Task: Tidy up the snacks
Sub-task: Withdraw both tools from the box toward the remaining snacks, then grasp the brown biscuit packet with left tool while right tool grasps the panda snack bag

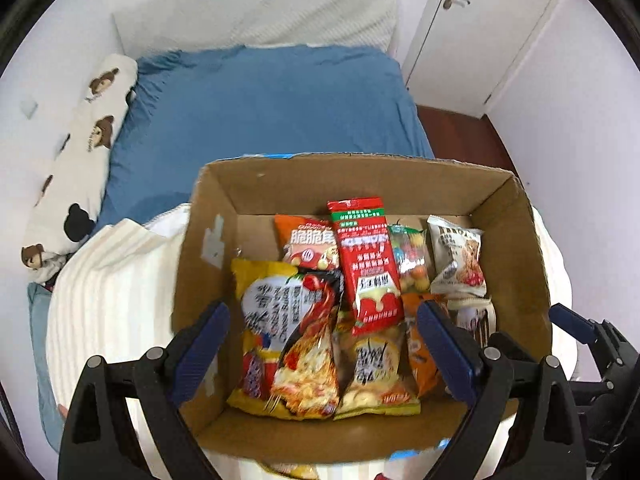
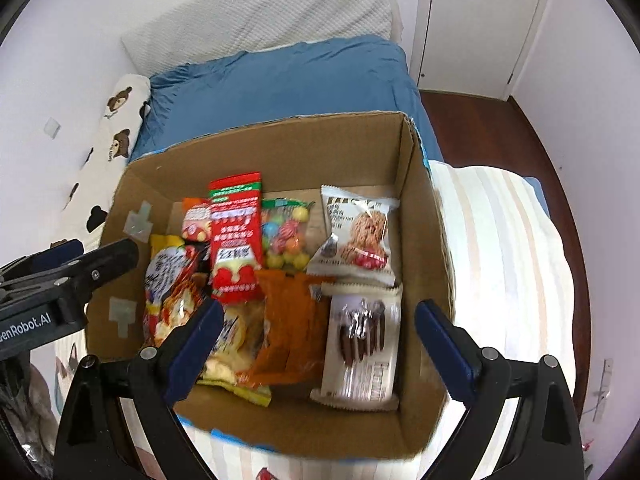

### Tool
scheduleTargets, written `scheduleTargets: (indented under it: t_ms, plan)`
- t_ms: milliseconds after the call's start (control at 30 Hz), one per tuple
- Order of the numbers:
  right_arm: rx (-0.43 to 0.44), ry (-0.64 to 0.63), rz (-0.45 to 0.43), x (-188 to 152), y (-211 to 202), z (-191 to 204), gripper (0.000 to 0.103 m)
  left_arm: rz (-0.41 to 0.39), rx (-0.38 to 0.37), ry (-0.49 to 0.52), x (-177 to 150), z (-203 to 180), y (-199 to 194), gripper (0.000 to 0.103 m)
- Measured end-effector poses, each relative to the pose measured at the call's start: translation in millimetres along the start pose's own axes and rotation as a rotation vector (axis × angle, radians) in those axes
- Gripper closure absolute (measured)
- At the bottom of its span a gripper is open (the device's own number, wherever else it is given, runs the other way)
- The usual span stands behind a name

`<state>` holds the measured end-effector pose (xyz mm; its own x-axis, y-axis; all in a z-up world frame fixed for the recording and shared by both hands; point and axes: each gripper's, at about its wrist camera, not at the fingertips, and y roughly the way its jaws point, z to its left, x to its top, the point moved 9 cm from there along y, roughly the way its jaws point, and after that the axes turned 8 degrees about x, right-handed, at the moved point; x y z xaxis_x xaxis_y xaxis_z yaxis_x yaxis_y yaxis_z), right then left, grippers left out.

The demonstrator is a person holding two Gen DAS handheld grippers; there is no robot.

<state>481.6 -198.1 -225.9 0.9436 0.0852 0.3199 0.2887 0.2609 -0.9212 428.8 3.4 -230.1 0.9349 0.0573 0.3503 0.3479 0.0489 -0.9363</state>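
Observation:
An open cardboard box (image 1: 400,176) (image 2: 280,140) sits on a striped blanket on the bed and holds several snack packets. A tall red packet (image 1: 366,264) (image 2: 234,236) lies in the middle, a yellow noodle bag (image 1: 276,320) at the left, a candy bag (image 2: 285,234), a white cookie packet (image 2: 358,236), an orange packet (image 2: 290,328) and a chocolate-stick packet (image 2: 362,344). My left gripper (image 1: 324,348) is open and empty above the box's left half. My right gripper (image 2: 320,344) is open and empty above the right half.
The bed has a blue sheet (image 1: 272,104), a white pillow (image 1: 260,12) at the head and a bear-print bolster (image 1: 80,152) along the left wall. The striped blanket (image 2: 500,260) spreads around the box. A door (image 1: 472,28) and dark wood floor (image 2: 500,120) are at the right.

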Motion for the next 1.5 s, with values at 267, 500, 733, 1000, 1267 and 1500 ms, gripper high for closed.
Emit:
scheduleTargets:
  t_ms: [267,500,733,1000,1267,1500]
  plan:
    - [0.009,-0.026,-0.115,-31,-55,15,0.005,-0.128,0.006,-0.010,-35,7,-54,0.007]
    - [0.025,-0.043,-0.218,-60,-110,27,0.005,-0.243,0.023,-0.011,-68,12,-107,0.007]
    - [0.081,-0.030,-0.217,-107,-134,40,0.005,-0.278,0.028,-0.011,-112,20,-139,0.007]
    - [0.182,0.090,-0.009,-213,-82,28,0.005,-0.136,0.096,0.057,-208,34,-101,0.007]
    - [0.227,0.218,0.203,-317,-21,14,0.022,0.171,0.115,0.257,-317,19,2,0.007]
    - [0.251,0.316,0.251,-359,-4,1,0.029,0.328,0.110,0.352,-361,1,64,0.007]
